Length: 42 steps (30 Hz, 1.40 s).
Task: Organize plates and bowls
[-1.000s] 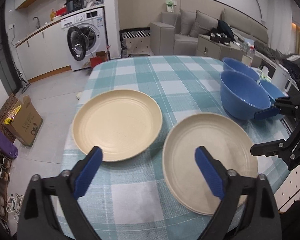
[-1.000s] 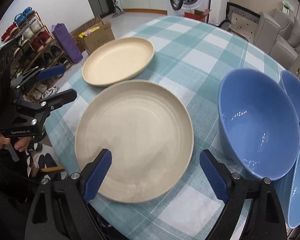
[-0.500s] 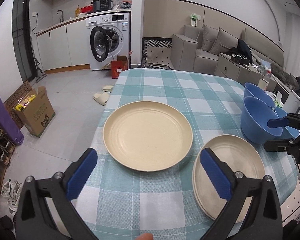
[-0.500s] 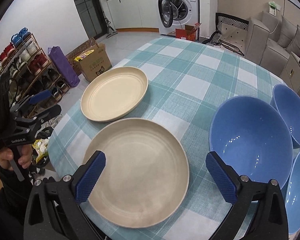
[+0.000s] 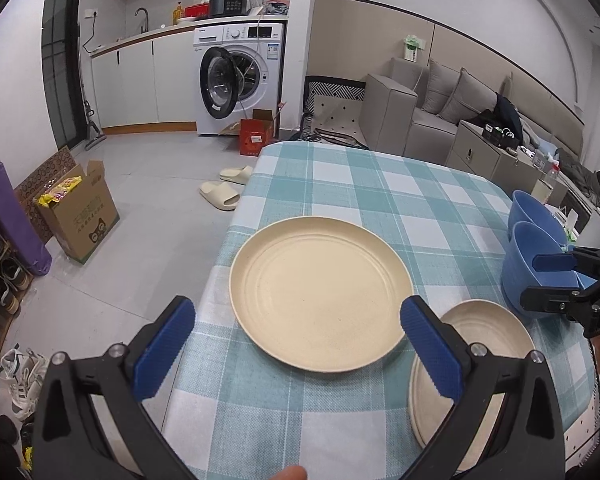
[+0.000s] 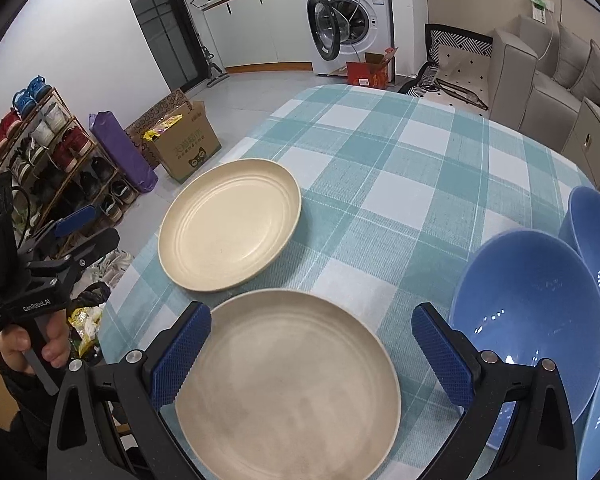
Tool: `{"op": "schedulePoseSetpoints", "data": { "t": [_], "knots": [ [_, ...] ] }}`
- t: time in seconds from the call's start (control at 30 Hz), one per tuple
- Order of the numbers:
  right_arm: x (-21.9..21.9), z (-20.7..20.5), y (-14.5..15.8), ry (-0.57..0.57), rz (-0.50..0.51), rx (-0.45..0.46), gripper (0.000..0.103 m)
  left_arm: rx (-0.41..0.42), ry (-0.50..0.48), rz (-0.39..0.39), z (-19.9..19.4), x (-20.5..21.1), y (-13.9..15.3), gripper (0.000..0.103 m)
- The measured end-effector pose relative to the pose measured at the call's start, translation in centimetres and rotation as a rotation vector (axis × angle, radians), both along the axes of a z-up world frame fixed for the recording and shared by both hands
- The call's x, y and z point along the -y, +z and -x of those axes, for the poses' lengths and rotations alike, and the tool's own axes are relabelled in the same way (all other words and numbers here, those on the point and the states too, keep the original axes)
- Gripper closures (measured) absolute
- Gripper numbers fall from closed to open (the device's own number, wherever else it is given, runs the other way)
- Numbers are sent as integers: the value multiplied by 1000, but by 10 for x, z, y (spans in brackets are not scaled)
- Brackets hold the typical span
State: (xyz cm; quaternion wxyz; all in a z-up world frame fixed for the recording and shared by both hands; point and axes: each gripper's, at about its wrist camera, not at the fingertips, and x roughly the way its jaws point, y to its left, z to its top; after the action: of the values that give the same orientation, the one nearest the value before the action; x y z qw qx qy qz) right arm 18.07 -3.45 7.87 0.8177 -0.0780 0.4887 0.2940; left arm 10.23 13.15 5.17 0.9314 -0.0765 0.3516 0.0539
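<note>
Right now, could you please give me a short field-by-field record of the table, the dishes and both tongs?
surface: table with teal checked cloth
plates: two cream plates, far plate and near plate, side by side, not stacked
bowls: three blue bowls, largest right of the near plate
left tongs: open, empty, jaws just widened
right tongs: open, empty, jaws just widened, above the near plate

The tablecloth (image 6: 400, 160) is woven cloth in a teal and white check, matt and slightly coarse. Both cream plates, the far plate (image 6: 230, 236) and the near plate (image 6: 288, 384), look like matt plastic with faint ridged rings. The blue bowls (image 6: 528, 320) are glossy, catching small highlights. The gripper pads (image 6: 182, 356) are blue textured rubber on matt black plastic arms with metal rivets.
</note>
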Motion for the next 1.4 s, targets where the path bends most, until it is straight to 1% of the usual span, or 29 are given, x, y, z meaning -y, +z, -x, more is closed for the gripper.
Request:
{"op": "schedulePoseSetpoints", "data": {
  "t": [0.37, 0.47, 0.57, 0.73, 0.9, 1.0, 1.17, 1.4],
  "knots": [
    [-21, -15, -2, 7, 6, -11, 1, -39, 58, -21, -20, -13, -16, 0],
    [-28, -20, -4, 9, 17, -12, 1, -46, 55, -5, -27, -15, -19, 0],
    [-34, -25, -7, 9, 26, -13, 1, -51, 56, 0, -32, -17, -21, 0],
    [-41, -36, -14, -1, 18, -28, 1, -75, 64, -21, -38, -19, -30, 0],
    [-52, -49, -23, -4, 23, -49, 1, -100, 96, -17, -42, -26, -40, 0],
    [-60, -58, -29, -13, 26, -62, 1, -112, 110, -34, -44, -30, -47, 0],
    [-73, -67, -38, -4, 20, -86, 1, -106, 127, 5, -46, -38, -53, 0],
    [-90, -75, -56, -1, 32, -121, 1, -128, 144, 14, -51, -42, -66, 0]
  ]
}}
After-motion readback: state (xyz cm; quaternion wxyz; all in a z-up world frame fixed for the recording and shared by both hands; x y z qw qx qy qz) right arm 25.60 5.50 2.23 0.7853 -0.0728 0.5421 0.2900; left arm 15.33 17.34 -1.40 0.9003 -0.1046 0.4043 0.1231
